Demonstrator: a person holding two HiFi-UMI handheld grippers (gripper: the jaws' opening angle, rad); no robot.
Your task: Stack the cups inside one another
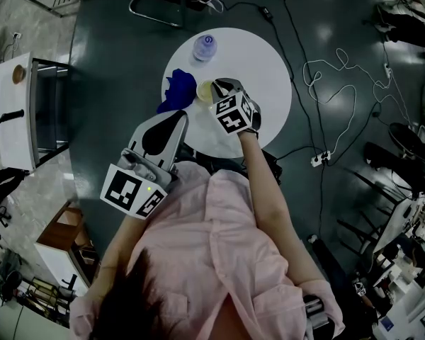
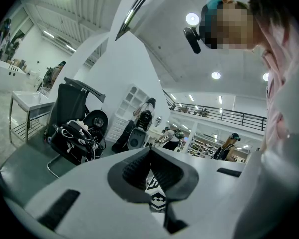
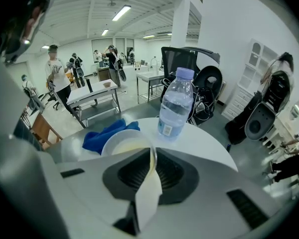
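A pale cream cup (image 1: 204, 90) hangs over the round white table (image 1: 265, 69), next to a blue cloth (image 1: 178, 91). My right gripper (image 1: 215, 87) is shut on its rim. In the right gripper view the cup (image 3: 123, 143) has its wall pinched between the right gripper (image 3: 152, 158) pads and its open mouth faces left. No other cup shows. My left gripper (image 1: 176, 116) is held back from the table's near edge, close to the person's body. In the left gripper view the left gripper (image 2: 150, 152) has its tips together with nothing between them.
A clear water bottle (image 1: 205, 47) with a blue cap stands at the table's far side, also in the right gripper view as the bottle (image 3: 175, 103) just beyond the cup. The blue cloth (image 3: 107, 133) lies crumpled at the left. Cables and a power strip (image 1: 319, 159) lie on the floor.
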